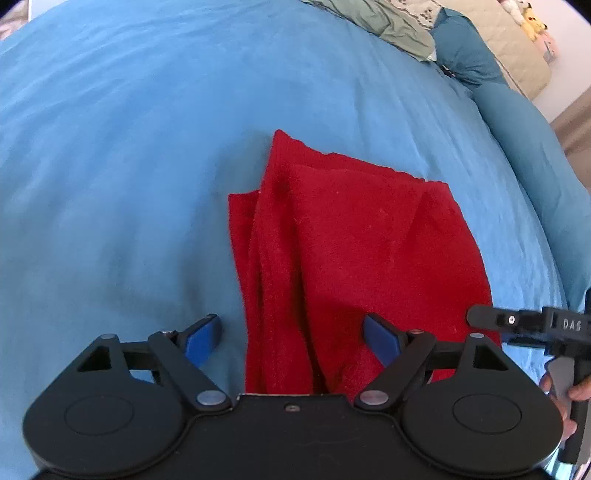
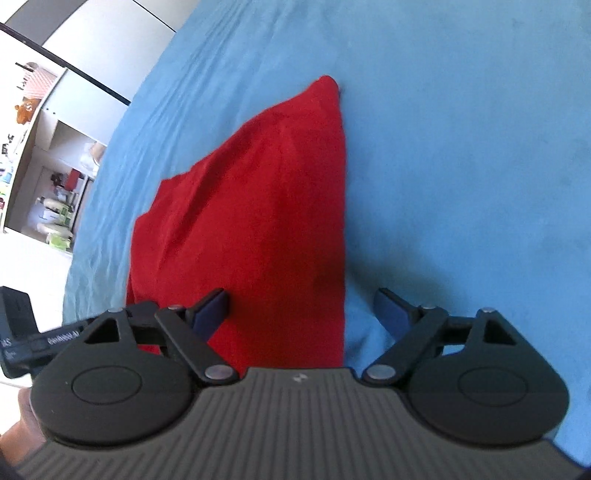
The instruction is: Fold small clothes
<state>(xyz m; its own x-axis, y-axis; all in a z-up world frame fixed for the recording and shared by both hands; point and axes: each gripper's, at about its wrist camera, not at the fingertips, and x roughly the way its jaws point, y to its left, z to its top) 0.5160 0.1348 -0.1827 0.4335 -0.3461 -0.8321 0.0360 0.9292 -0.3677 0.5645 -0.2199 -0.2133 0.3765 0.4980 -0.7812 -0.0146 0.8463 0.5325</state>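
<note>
A red cloth (image 1: 354, 251) lies partly folded on the blue bed sheet (image 1: 129, 166), with layered folds along its left side. My left gripper (image 1: 291, 336) is open above the cloth's near left edge, its jaws wide apart and holding nothing. In the right wrist view the same red cloth (image 2: 258, 221) runs away from me to a pointed corner. My right gripper (image 2: 301, 310) is open over the cloth's near right edge, empty. The right gripper also shows in the left wrist view (image 1: 528, 325) at the cloth's right side.
A green blanket (image 1: 388, 26) and a beige quilt (image 1: 517, 48) lie at the bed's far right. A white shelf unit (image 2: 48, 166) with small items stands beyond the bed's left edge (image 2: 110, 155) in the right wrist view.
</note>
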